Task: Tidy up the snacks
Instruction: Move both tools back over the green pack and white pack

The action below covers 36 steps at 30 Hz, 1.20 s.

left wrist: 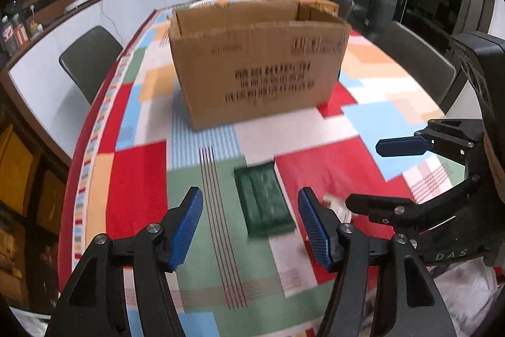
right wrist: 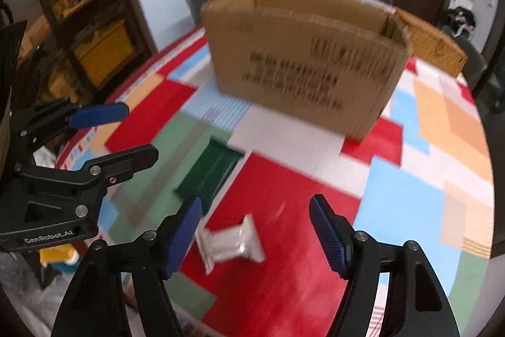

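Patchwork tabletop (left wrist: 139, 179) with open cardboard box (left wrist: 258, 65); green packet (left wrist: 263, 201) between parted left gripper (left wrist: 251, 229) fingers; white packet (right wrist: 230, 242) between parted right gripper (right wrist: 255, 237) fingers, box at 12 o'clock

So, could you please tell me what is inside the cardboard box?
The box is open at the top, but only the bare upper inner walls show. Its front wall hides the floor and lower inside, so any contents cannot be seen from either view.
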Tool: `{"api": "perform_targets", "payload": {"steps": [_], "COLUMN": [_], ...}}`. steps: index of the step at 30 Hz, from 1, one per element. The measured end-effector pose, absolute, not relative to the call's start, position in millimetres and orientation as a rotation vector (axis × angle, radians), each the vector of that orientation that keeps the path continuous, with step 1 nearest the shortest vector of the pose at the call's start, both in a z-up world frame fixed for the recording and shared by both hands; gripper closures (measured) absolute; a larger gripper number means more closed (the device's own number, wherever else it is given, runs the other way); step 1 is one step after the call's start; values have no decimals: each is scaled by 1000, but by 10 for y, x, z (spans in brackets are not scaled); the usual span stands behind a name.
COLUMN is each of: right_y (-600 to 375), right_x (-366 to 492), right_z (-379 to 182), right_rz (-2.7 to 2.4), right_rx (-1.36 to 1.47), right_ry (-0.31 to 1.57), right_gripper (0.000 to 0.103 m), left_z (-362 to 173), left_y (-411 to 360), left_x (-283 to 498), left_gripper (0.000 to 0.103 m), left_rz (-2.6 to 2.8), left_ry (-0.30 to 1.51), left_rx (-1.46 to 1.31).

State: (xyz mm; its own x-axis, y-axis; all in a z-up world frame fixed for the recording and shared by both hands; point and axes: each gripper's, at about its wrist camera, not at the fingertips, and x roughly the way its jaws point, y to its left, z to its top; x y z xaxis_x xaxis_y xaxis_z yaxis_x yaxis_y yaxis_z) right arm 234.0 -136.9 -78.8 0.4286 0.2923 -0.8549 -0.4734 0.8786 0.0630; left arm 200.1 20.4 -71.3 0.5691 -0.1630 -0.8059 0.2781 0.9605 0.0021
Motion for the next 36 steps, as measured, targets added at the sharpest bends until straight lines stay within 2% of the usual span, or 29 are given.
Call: {"api": "perform_targets", "payload": {"steps": [13, 30, 36], "right_y": [-1179, -1339, -1301], "right_x": [2183, 2307, 2425], "right_z": [-1320, -1460, -1520], "right_rz": [573, 493, 473], "right_rx": [-291, 6, 46], "right_ry": [1217, 1298, 1326], "right_gripper": [28, 30, 34], "left_z": [-1097, -1149, -1151], "left_y": [254, 292, 331], "left_x": [1893, 1939, 1941], "left_gripper": [39, 37, 37], "left_rz": [-245, -218, -207], "left_ry": [1065, 1043, 1039], "left_rx": [105, 134, 124]}}
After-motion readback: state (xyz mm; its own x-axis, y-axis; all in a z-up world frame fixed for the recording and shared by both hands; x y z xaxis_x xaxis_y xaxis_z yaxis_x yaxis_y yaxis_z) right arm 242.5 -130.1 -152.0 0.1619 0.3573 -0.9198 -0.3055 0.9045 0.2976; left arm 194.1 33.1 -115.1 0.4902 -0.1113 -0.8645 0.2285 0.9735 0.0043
